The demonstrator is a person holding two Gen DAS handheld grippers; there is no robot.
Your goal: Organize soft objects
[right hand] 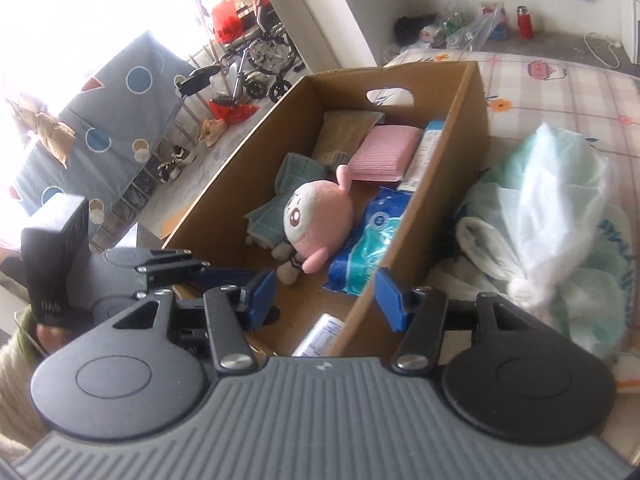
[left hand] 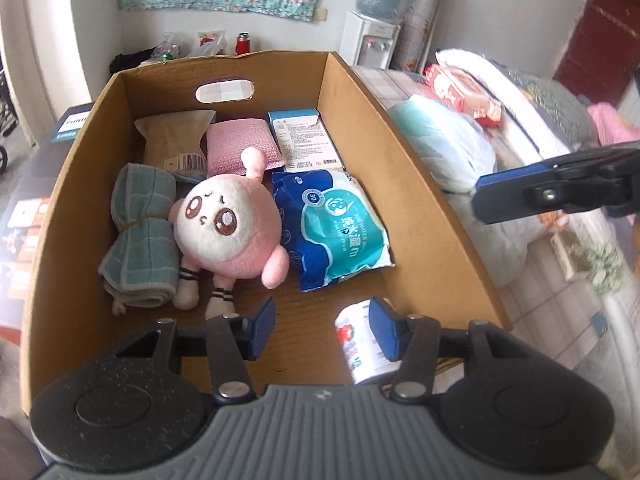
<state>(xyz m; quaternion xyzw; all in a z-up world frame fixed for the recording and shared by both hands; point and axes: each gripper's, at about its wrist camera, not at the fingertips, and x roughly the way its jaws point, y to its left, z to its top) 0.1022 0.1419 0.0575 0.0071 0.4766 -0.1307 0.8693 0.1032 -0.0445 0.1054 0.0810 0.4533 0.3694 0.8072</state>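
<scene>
Just ahead of left gripper (left hand: 322, 330): plush toy (left hand: 224, 228).

Each tool has a ribbed grey body, two round black discs, black linkage arms with silver rivets, and blue pads (left hand: 262, 328). A fuzzy pale-green sleeve (right hand: 16, 368) covers the person's arm.

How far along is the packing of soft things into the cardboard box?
Mostly done, it seems. The box already holds the plush toy, a rolled towel, a pink cloth, a wipes pack and a small packet near the front wall. Nothing is in hand: the left gripper and right gripper are both open and empty. Left outside on the bed: a bagged bundle and a red pack.
</scene>
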